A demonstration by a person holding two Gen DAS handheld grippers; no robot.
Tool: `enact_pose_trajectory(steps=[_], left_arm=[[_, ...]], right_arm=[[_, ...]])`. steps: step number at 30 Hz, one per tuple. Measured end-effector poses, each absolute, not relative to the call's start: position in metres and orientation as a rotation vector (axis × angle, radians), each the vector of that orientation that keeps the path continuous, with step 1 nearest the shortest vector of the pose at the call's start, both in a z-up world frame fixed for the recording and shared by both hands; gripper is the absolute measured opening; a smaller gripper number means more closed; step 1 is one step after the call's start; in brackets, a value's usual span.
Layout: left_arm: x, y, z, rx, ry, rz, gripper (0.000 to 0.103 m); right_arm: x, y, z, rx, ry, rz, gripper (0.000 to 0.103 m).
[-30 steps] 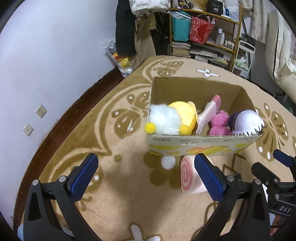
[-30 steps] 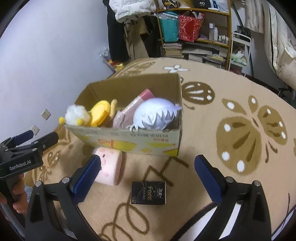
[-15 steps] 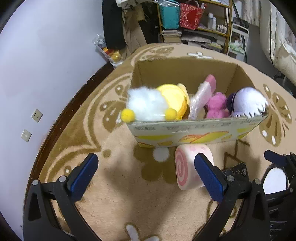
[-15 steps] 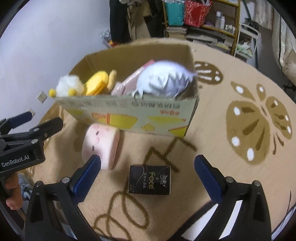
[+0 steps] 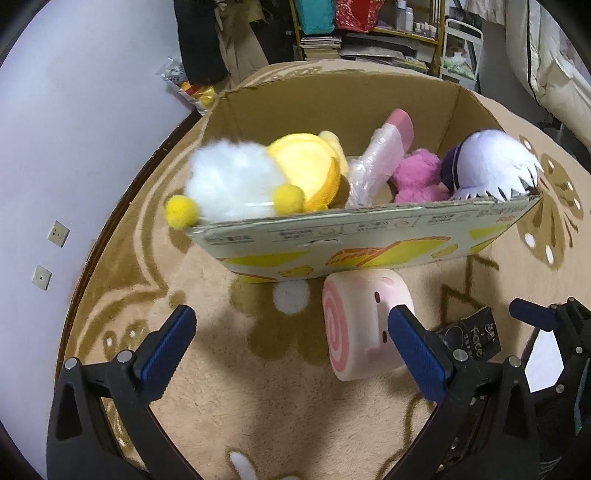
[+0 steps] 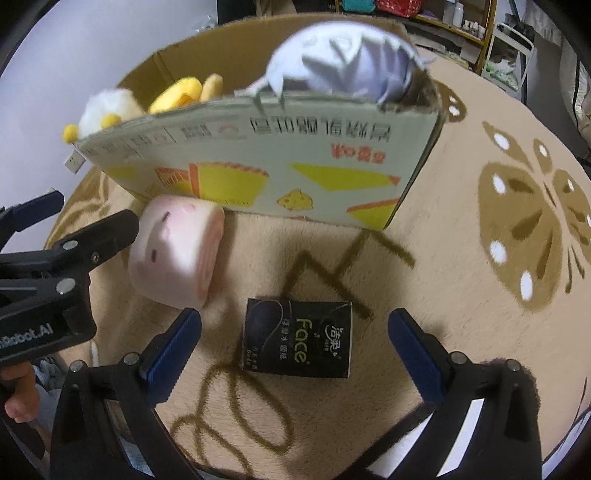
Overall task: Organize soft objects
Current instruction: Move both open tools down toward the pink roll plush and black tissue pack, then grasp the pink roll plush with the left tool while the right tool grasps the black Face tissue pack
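A pink swirl-roll plush (image 5: 364, 325) lies on the rug against the front of a cardboard box (image 5: 369, 243); it also shows in the right wrist view (image 6: 177, 254). The box (image 6: 266, 162) holds a white-and-yellow plush (image 5: 258, 181), a pink plush (image 5: 417, 177), a wrapped pink item (image 5: 384, 155) and a purple-white plush (image 5: 491, 166). A black tissue pack (image 6: 297, 338) lies on the rug. My left gripper (image 5: 291, 345) is open, its right finger beside the roll plush. My right gripper (image 6: 293, 349) is open, straddling the tissue pack.
A patterned beige rug (image 6: 517, 229) covers the floor. A lilac wall (image 5: 55, 110) with sockets is at left. Cluttered shelves (image 5: 369, 33), hanging clothes and bags stand behind the box. Bedding (image 5: 554, 66) is at the right.
Both grippers have moved forward and lower toward the box. The roll plush and the tissue pack now sit much closer to the open fingers.
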State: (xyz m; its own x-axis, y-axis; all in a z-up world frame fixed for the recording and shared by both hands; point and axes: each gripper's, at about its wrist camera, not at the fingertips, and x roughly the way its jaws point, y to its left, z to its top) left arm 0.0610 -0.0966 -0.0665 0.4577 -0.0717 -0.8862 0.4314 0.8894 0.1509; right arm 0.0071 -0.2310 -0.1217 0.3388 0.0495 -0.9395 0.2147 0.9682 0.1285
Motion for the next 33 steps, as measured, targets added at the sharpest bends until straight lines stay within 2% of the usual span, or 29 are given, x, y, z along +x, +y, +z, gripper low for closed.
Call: enact_pose_trajectory(steps=[10,33], left_arm=[[0.057,-0.115,-0.082,0.444,1.080,-0.360,0.103],[0.074,-0.111,-0.105,0.383,1.181,-0.404,0.103]], right_arm=[[0.017,-0.226,-0.131,0.225,1.252,-0.090,0.103],[0.027,-0.228,-0.156,0.251,1.342,-0.158,0.103]])
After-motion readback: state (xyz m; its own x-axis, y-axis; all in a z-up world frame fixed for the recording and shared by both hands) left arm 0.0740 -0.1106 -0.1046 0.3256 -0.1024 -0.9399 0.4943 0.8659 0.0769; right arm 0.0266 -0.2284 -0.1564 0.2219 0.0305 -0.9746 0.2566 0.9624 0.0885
